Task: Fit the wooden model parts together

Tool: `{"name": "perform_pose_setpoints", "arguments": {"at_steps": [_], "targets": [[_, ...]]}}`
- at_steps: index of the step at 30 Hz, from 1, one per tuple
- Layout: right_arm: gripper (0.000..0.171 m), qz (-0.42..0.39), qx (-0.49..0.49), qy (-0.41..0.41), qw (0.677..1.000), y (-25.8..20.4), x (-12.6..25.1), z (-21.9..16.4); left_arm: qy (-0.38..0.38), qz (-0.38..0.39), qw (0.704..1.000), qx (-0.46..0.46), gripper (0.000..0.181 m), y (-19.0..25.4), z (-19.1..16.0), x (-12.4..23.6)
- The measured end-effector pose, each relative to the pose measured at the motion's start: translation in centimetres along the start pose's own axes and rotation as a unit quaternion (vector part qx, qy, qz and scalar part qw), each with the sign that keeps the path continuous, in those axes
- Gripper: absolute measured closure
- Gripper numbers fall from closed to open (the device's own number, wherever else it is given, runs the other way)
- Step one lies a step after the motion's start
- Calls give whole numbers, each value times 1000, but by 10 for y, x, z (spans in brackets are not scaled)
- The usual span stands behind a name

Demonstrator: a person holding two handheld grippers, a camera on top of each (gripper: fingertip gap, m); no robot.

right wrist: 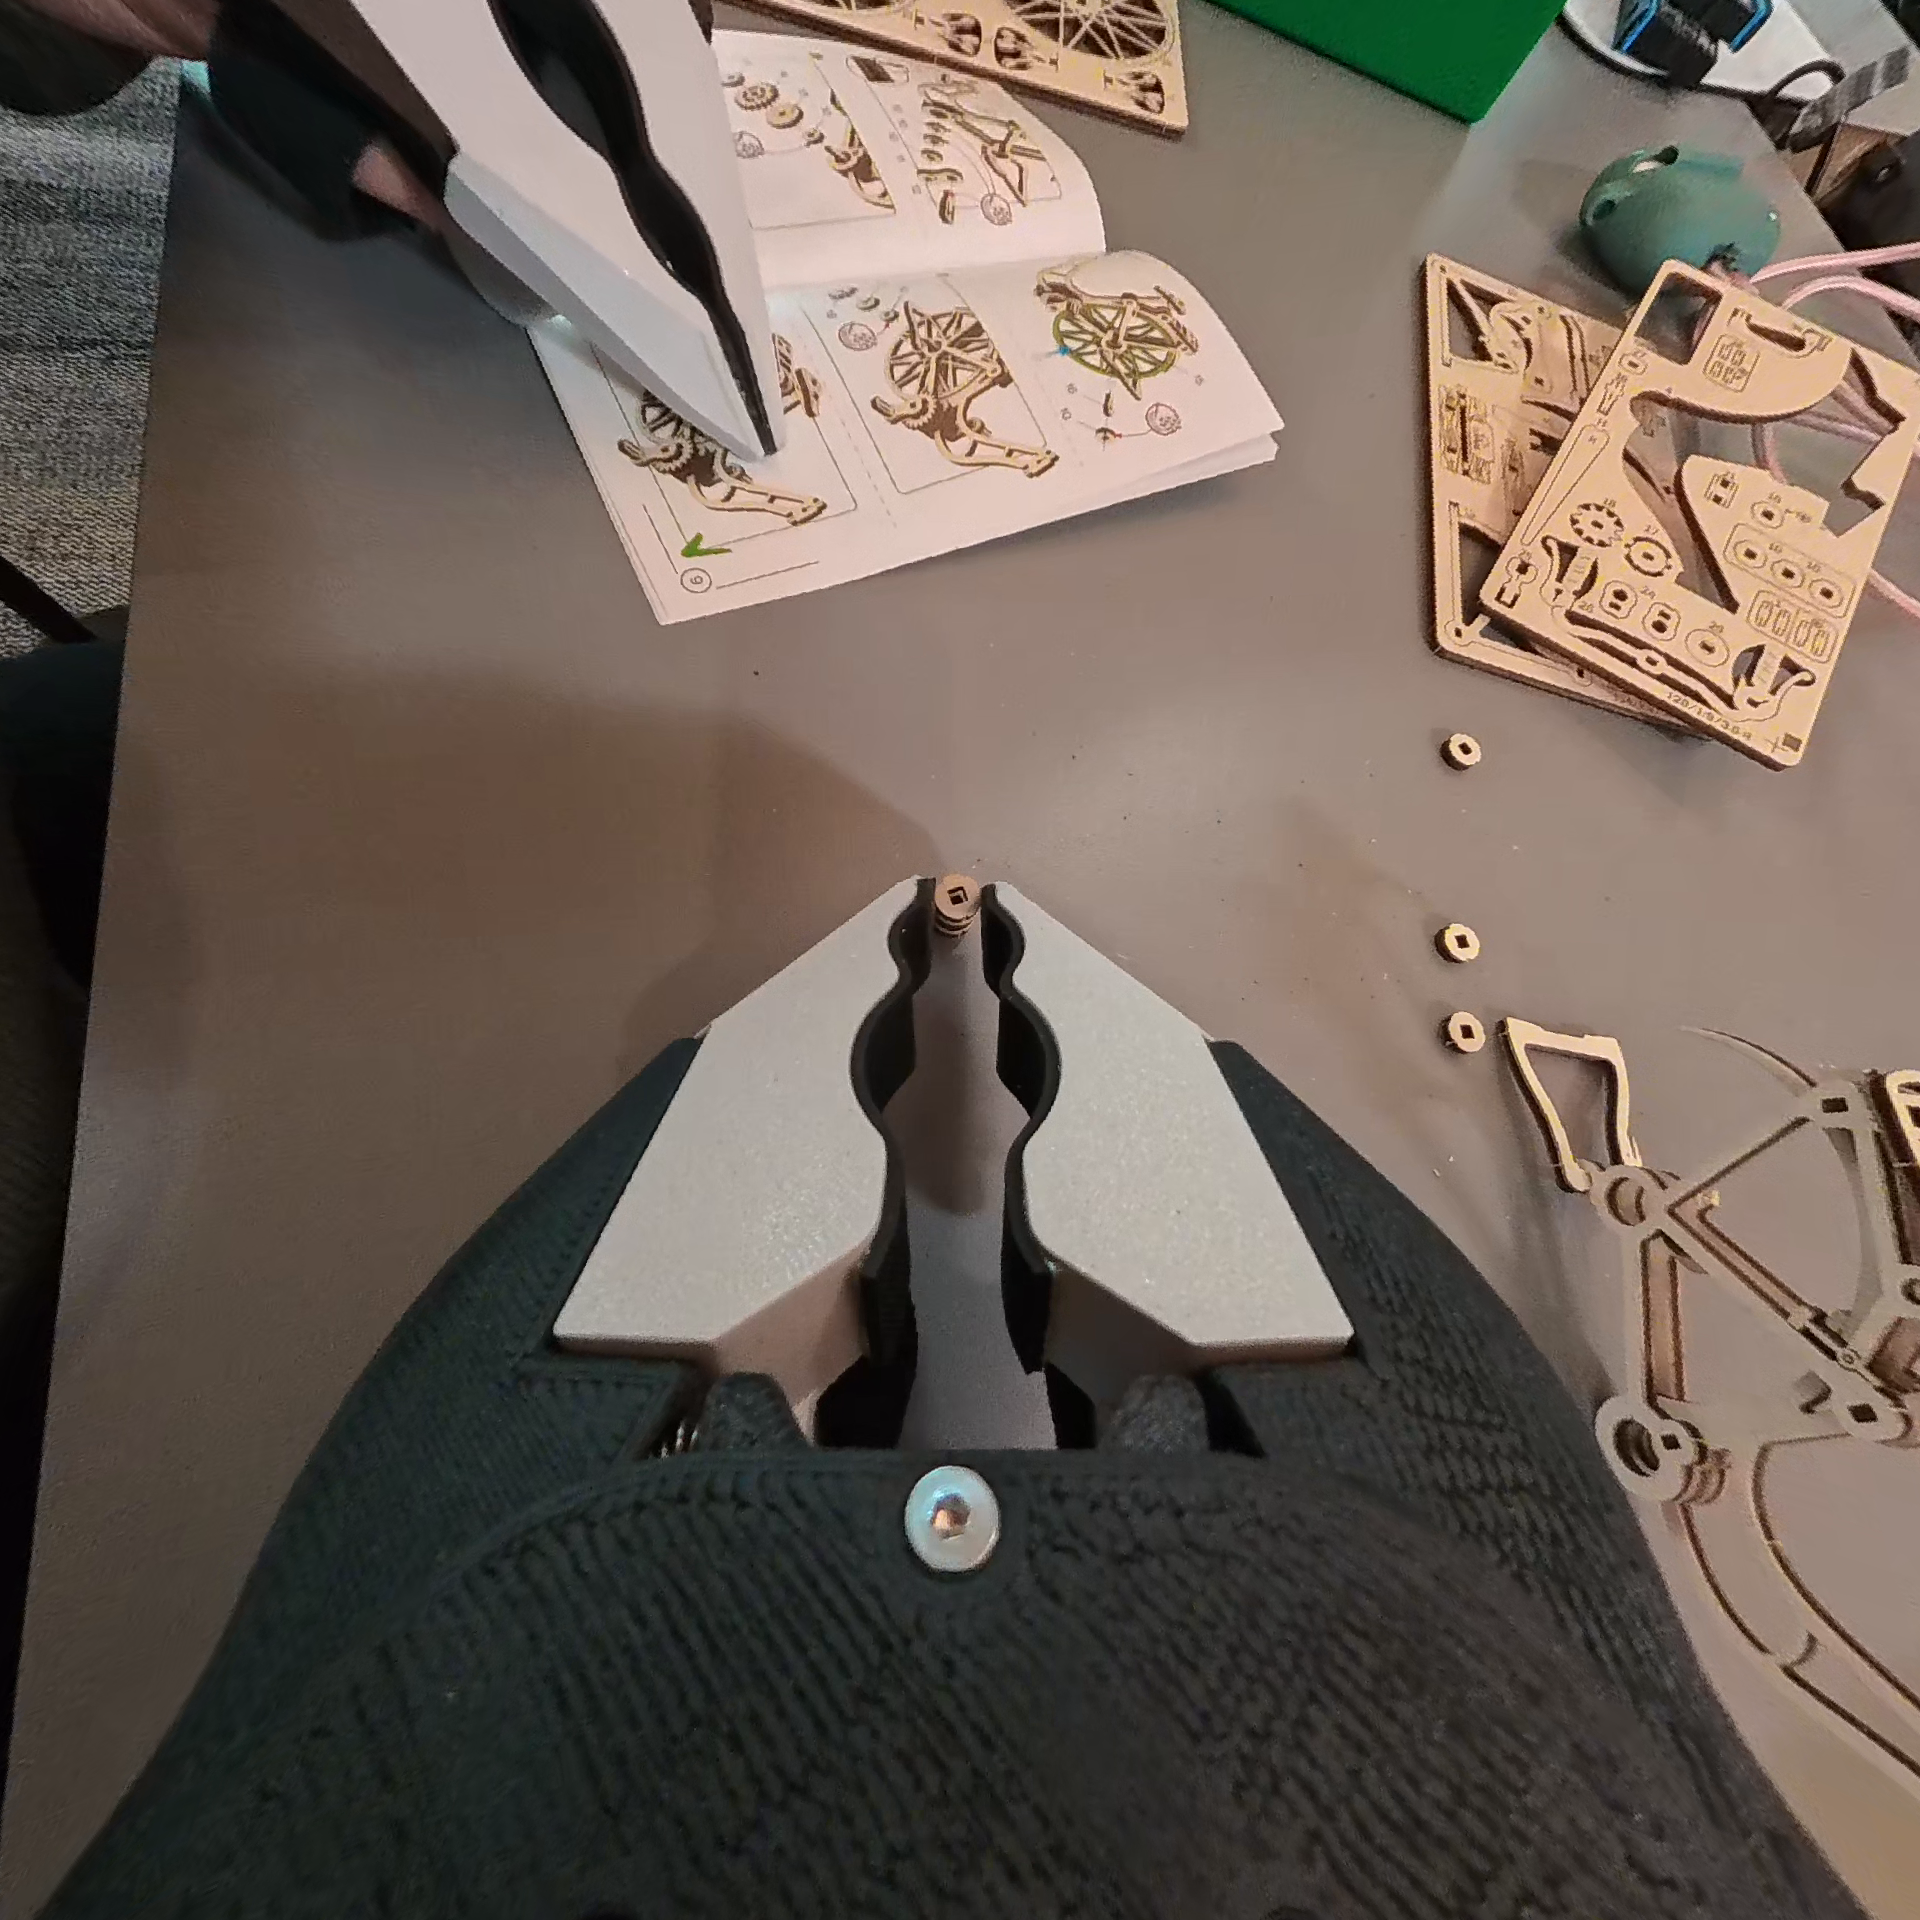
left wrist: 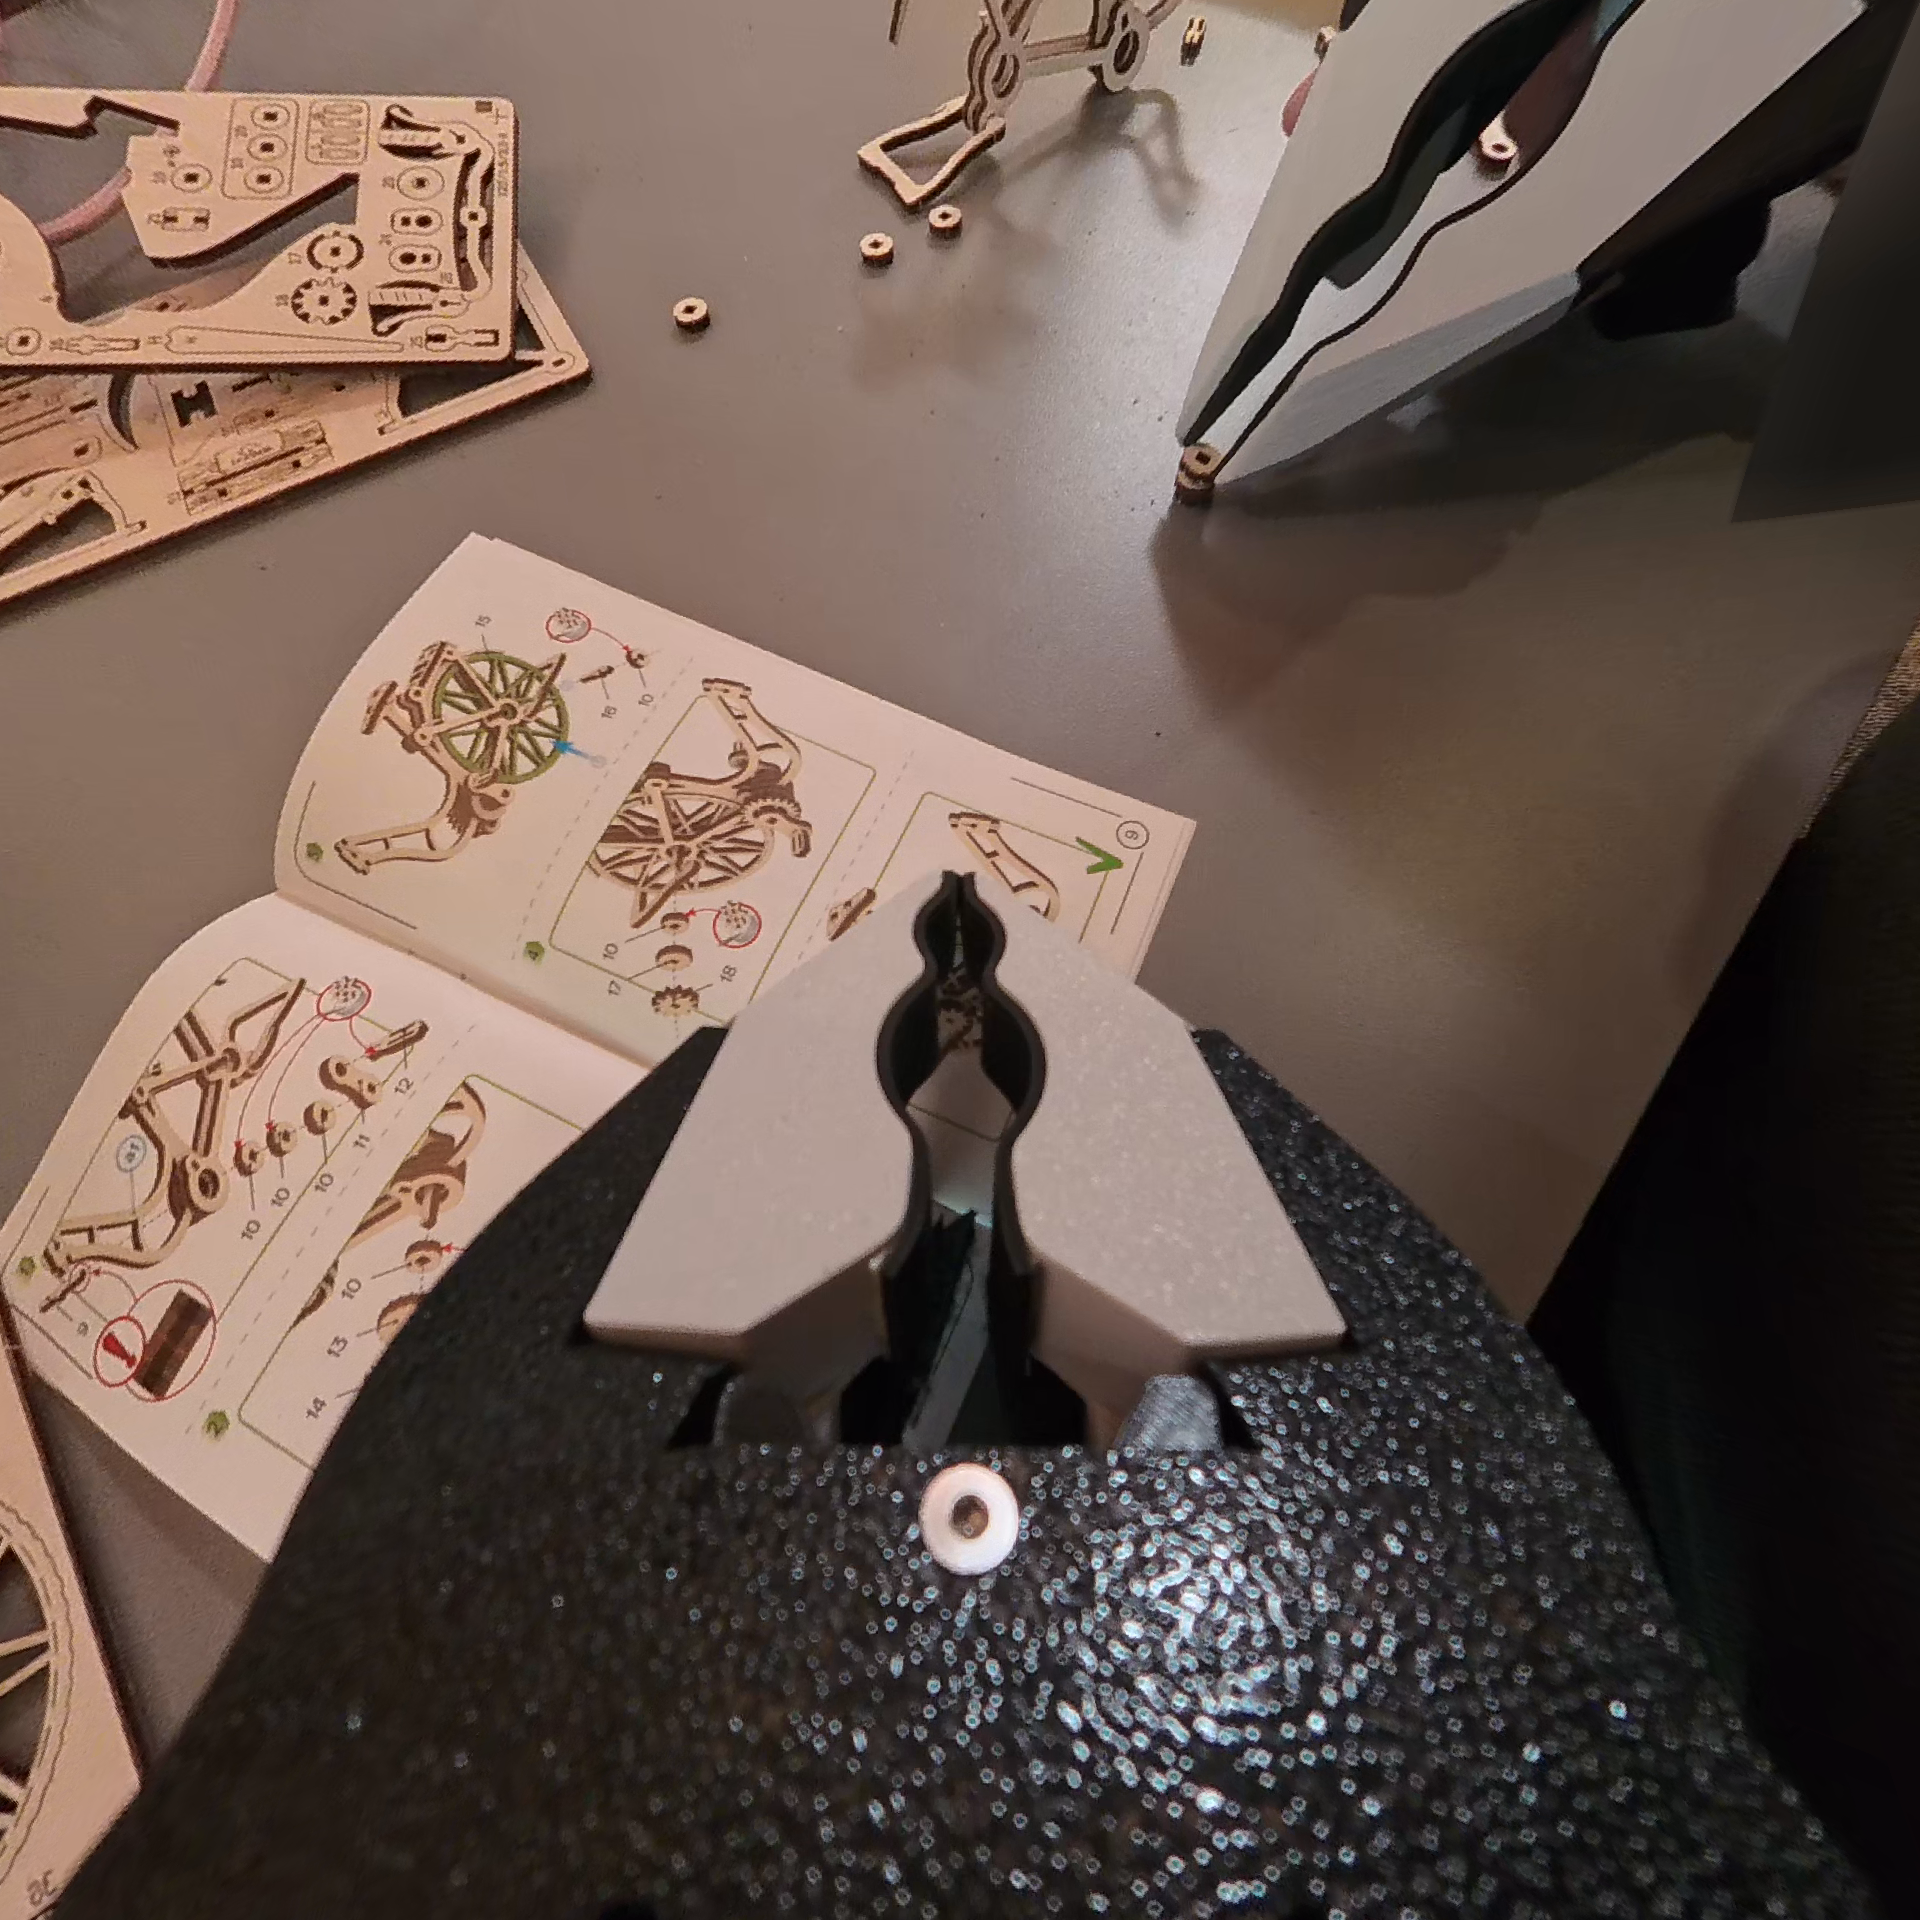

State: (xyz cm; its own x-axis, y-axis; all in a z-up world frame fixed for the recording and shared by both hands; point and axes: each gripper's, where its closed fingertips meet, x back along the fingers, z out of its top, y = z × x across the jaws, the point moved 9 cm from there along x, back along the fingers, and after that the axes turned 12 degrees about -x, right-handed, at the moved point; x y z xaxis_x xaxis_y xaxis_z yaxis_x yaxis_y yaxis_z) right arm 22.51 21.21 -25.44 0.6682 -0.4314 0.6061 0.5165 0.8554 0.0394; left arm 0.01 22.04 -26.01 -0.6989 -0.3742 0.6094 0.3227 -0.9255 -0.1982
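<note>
My right gripper (right wrist: 956, 891) is shut on a small stacked wooden spacer (right wrist: 954, 910) and holds it at the grey table. In the left wrist view the right gripper (left wrist: 1195, 462) shows at the upper right with the spacer (left wrist: 1197, 478) at its tips. My left gripper (left wrist: 961, 883) is shut with nothing seen in it, its tips over the open instruction booklet (left wrist: 623, 831). In the right wrist view the left gripper (right wrist: 753, 436) rests its tips on the booklet (right wrist: 935, 395). The part-built wooden model (right wrist: 1714, 1247) stands to the right; it also shows in the left wrist view (left wrist: 997, 94).
Three loose wooden washers (right wrist: 1457, 942) lie left of the model. Punched wooden part sheets (right wrist: 1662, 520) lie stacked at the far right, also in the left wrist view (left wrist: 260, 229). A green box (right wrist: 1403, 42) and a teal object (right wrist: 1652, 208) sit at the back. The table edge (right wrist: 135, 623) runs along the left. Left tips to right tips: about 11 cm. The teal object (right wrist: 1652, 208) lies around 30 cm away from my left fingertips.
</note>
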Motion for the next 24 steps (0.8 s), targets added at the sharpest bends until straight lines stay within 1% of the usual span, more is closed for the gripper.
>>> {"name": "perform_pose_setpoints", "arguments": {"at_steps": [17,21,24], "targets": [[161,1,-3,-1,1000,1,-1,-1,0,-1,1000,1,181,0,0,0],[153,-7,-5,19,1000,2,3,1,0,-1,1000,1,181,0,0,0],[146,-36,-9,50,998,8,9,4,0,-1,1000,2,181,0,0,0]]}}
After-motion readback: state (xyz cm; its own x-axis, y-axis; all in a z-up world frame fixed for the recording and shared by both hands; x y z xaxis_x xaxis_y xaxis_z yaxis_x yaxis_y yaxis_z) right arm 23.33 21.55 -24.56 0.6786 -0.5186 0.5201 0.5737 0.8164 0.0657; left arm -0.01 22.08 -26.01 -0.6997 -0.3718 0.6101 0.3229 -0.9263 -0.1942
